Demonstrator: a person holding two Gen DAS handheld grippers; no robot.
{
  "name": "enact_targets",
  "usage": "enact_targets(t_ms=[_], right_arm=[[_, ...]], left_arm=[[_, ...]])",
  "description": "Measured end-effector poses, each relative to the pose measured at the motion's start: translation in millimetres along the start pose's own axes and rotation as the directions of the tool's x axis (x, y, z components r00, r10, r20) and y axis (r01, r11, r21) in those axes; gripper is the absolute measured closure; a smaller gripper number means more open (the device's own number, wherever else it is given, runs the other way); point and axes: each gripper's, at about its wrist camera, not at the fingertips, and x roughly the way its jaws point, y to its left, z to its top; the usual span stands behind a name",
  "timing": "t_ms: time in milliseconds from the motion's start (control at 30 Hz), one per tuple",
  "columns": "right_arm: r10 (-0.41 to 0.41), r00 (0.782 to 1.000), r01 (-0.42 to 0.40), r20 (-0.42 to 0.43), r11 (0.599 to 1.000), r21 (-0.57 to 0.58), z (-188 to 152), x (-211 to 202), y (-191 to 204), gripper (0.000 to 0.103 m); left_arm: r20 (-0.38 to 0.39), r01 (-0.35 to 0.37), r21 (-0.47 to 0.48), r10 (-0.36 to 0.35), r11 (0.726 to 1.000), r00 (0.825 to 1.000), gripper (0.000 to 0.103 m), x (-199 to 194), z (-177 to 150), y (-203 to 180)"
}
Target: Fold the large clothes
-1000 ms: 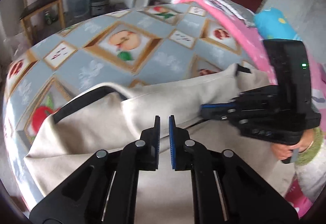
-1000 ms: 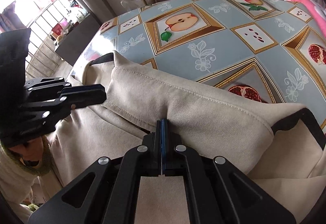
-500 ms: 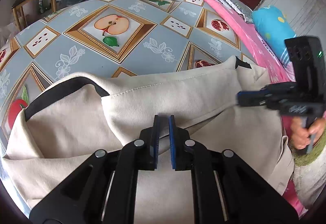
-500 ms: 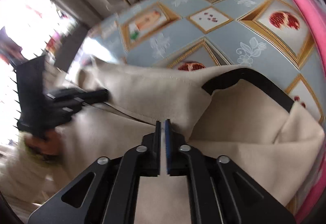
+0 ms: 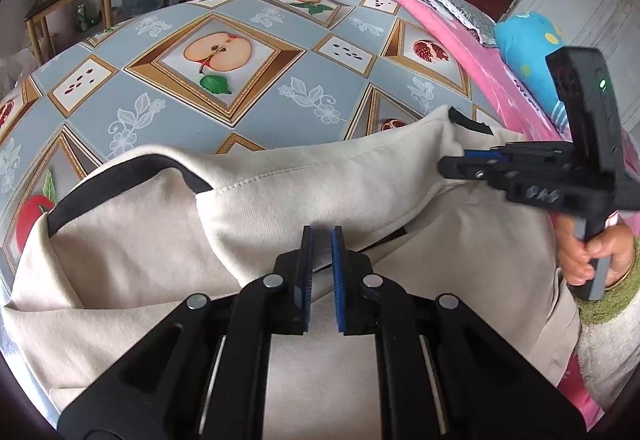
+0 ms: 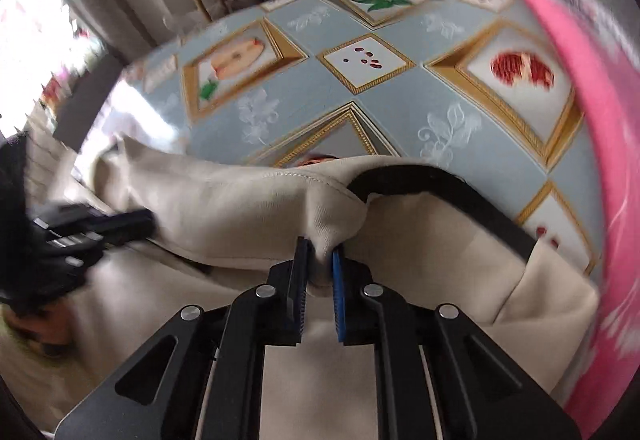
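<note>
The cream, black-trimmed soft garment (image 5: 280,199) lies across the near side of the fruit-patterned tablecloth (image 5: 280,79). It looks limp and thick (best pinched at folded edges). The left gripper (image 5: 320,272) hovers slightly parted, empty; the right gripper (image 6: 320,272), narrowly parted, has a fold bunched between its tips.

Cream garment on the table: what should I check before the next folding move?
1. Right tool gripping the garment: ok, cloth is bunched in its jaws.
2. Left tool gripping: cannot tell, cloth shows in the gap but no pull.
3. Garment lying flat: not ok, it is rumpled near the black trim.
4. Tablecloth ahead bare: ok.
5. Right wrist view sharp: not ok, motion blur.
</note>
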Motion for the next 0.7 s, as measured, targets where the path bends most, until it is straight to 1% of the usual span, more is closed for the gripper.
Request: enact_targets(t_ms=[33,67,133,167,200,233,300,333,400,467,500,567,600,633,667,700], right_arm=[[-0.01,1.0,0.01,0.0,1.0,-0.014,-3.3,-2.8,0.8,0.089],[0.002,1.0,-0.002,-0.009,1.0,-0.008,-6.8,-5.2,-0.3,0.088],[0.023,0.999,-0.022,-0.027,1.0,0.014,-12.3,-11.5,-5.4,0.081],[-0.001,1.0,0.002,-0.028,1.0,0.03,-15.4,-16.2,-9.5,0.068],[-0.017,1.0,0.018,-0.023,0.999,0.044,-16.1,-19.0,-12.2,0.062],[-0.045,0.999,0.045,-0.003,0.996,0.075,-17.3,-29.5,-19.2,0.062],[-0.064,0.996,0.056,0.056,0.99,0.127,-15.3,-49.5,-26.8,0.062],[-0.064,0.995,0.053,0.077,0.989,0.138,-12.4,-54.4,-26.0,0.062],[-0.048,0.992,0.035,0.116,0.993,0.115,-6.6,-60.0,-13.1,0.062],[-0.018,0.991,0.014,0.13,0.999,0.033,0.6,-50.6,14.6,0.065],[-0.008,0.991,0.008,0.133,1.0,-0.003,2.4,-44.7,27.0,0.072],[0.017,0.992,-0.011,0.122,0.999,-0.052,5.4,-25.3,48.0,0.076],[0.014,0.993,-0.007,0.115,0.998,-0.063,5.0,-15.5,53.6,0.078],[-0.012,0.995,0.02,0.102,0.997,-0.076,3.6,-1.0,57.0,0.08],[-0.02,0.994,0.029,0.103,0.996,-0.084,1.2,8.3,58.0,0.081],[-0.018,0.992,0.031,0.128,0.994,-0.101,-1.3,8.5,58.3,0.081]], left_arm=[[0.002,-0.007,0.006,0.007,1.0,1.0,0.094,-0.1,-0.5,-1.3],[0.003,-0.01,0.01,0.01,1.0,1.0,0.094,-0.3,-0.7,-2.1],[0.002,-0.01,0.011,0.01,1.0,1.0,0.094,-0.9,-0.9,-2.1],[0.002,-0.008,0.012,0.008,1.0,1.0,0.094,-1.0,-1.0,-2.0],[0.002,-0.009,0.014,0.009,1.0,1.0,0.094,-1.1,-1.0,-2.1],[0.002,-0.01,0.015,0.01,1.0,1.0,0.094,-1.0,-0.7,-2.4],[0.005,-0.013,0.017,0.013,1.0,1.0,0.094,-1.0,-0.7,-2.9],[0.006,-0.014,0.016,0.014,1.0,1.0,0.094,-0.8,-0.7,-3.2],[0.01,-0.012,0.012,0.012,1.0,1.0,0.094,-1.1,-1.2,-2.6],[0.011,-0.01,0.007,0.01,1.0,1.0,0.094,-1.0,-1.4,-2.1],[0.012,-0.008,0.004,0.008,1.0,1.0,0.094,-1.2,-1.5,-1.5],[0.014,-0.003,-0.001,0.003,1.0,1.0,0.094,-1.2,-1.6,-0.3],[0.015,-0.001,-0.003,0.001,1.0,1.0,0.094,-1.1,-1.6,-0.1],[0.017,0.002,-0.006,-0.001,1.0,1.0,0.094,-1.2,-1.7,0.4],[0.018,0.004,-0.008,-0.004,1.0,1.0,0.094,-1.3,-1.8,1.0],[0.018,0.006,-0.011,-0.006,1.0,1.0,0.094,-1.6,-1.6,1.5]])
